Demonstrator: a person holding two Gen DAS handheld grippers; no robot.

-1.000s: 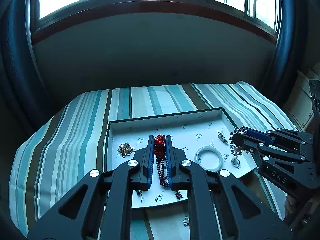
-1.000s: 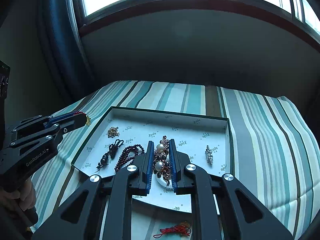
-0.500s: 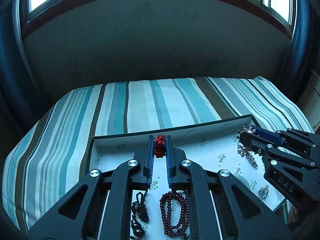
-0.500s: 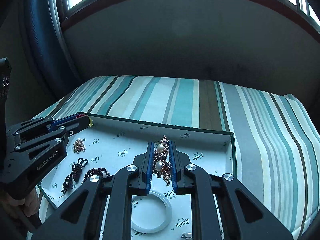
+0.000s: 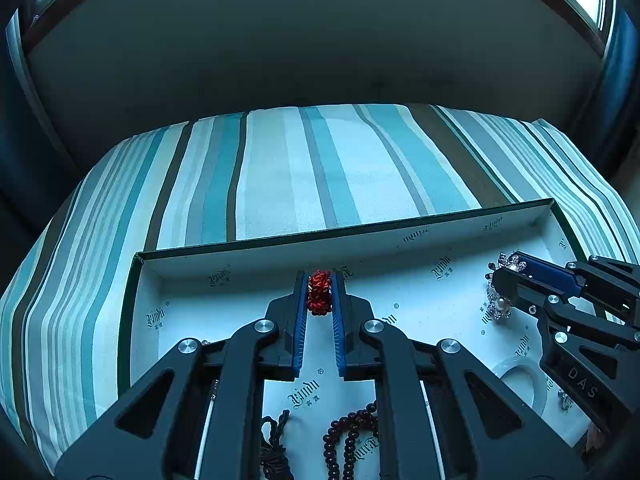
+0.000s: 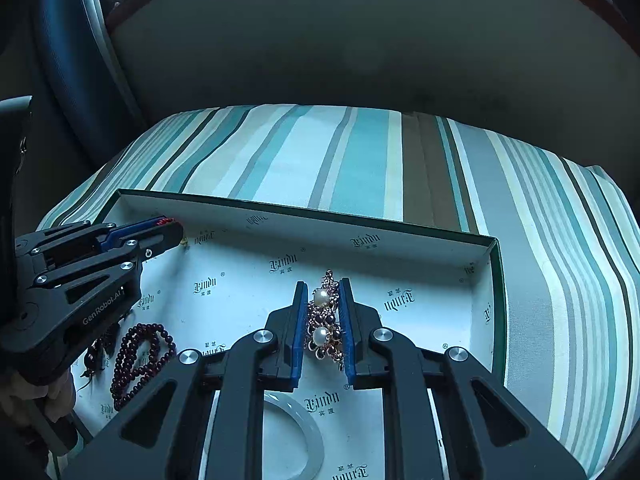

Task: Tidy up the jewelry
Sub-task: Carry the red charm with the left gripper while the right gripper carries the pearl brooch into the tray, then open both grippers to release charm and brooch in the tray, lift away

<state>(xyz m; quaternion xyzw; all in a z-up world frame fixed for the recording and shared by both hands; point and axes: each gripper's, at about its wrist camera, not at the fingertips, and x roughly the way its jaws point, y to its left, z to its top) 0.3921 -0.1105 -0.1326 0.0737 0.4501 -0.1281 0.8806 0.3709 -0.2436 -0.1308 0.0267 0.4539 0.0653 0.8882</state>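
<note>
My left gripper (image 5: 319, 280) is shut on a red braided cord bracelet (image 5: 319, 292), held low over the far left part of the white printed tray (image 5: 248, 256). It also shows in the right wrist view (image 6: 172, 228). My right gripper (image 6: 322, 288) is shut on a pearl-and-bead brooch (image 6: 322, 320) over the tray's middle (image 6: 440, 304); it shows at the right in the left wrist view (image 5: 502, 276). Dark red prayer beads (image 6: 138, 360), a black cord piece (image 5: 276, 444) and a white bangle (image 5: 520, 384) lie in the tray.
The tray sits on a teal, white and brown striped cloth (image 5: 320, 168) over a table. A dark wall (image 5: 320, 40) and windows stand behind it. The tray's green rim (image 6: 496, 300) bounds the right side.
Both grippers have moved forward and down into the tray toward its far wall, each still holding its piece. The prayer beads and black cord now lie behind the left gripper's fingertips.
</note>
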